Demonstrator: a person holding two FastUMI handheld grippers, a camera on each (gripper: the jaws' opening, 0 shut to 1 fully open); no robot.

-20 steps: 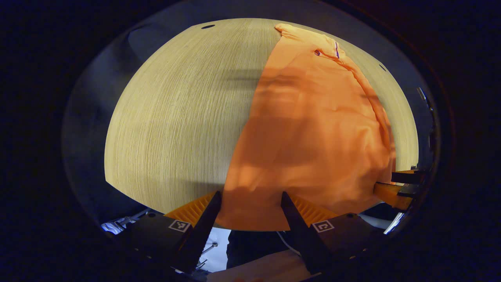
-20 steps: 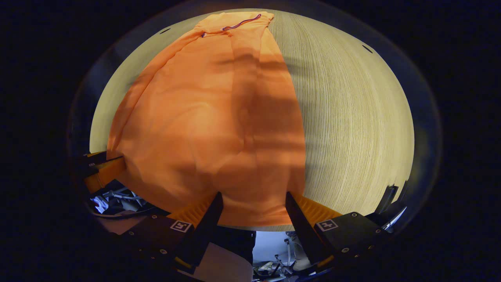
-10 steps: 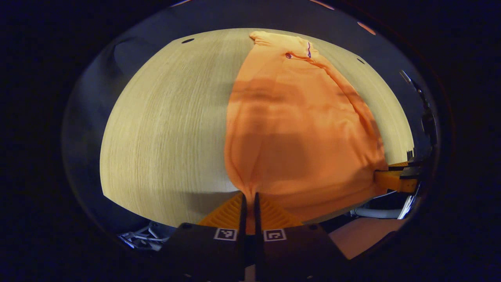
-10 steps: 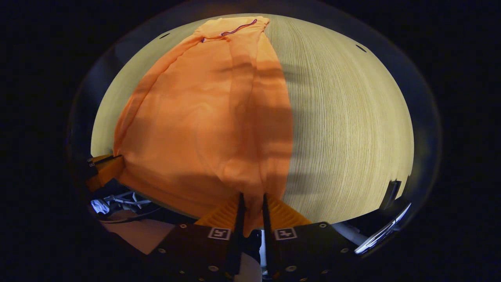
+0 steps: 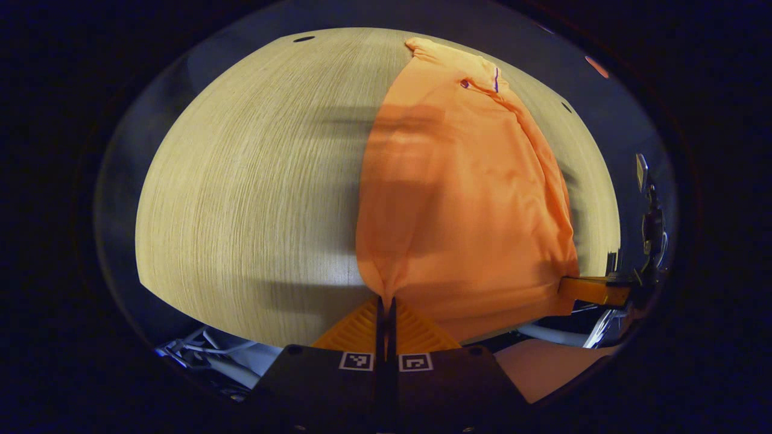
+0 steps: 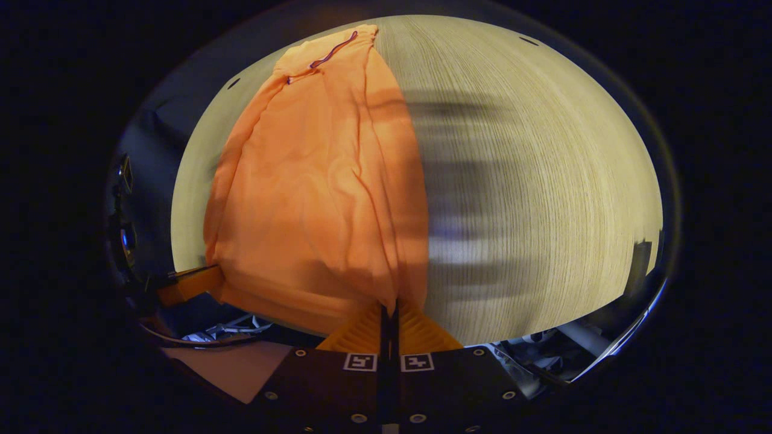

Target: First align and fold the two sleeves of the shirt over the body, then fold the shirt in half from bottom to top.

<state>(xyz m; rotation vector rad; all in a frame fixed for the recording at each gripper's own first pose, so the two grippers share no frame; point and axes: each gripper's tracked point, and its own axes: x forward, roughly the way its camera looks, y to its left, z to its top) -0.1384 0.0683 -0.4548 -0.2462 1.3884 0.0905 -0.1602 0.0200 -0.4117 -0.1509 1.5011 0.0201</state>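
left gripper (image 5: pixel 386 304) and right gripper (image 6: pixel 389 310) both clamped on shirt (image 5: pixel 464 199) hem corners (table (image 5: pixel 253 193) beneath); uneven lifting could skew the fold, thin fabric may slip.

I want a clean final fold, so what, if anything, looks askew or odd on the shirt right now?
Nothing is damaged. The orange shirt lies lengthwise on the wooden table, with soft wrinkles across its body. Its near hem is bunched to a point where the left gripper and the right gripper each pinch a bottom corner, jaws closed.
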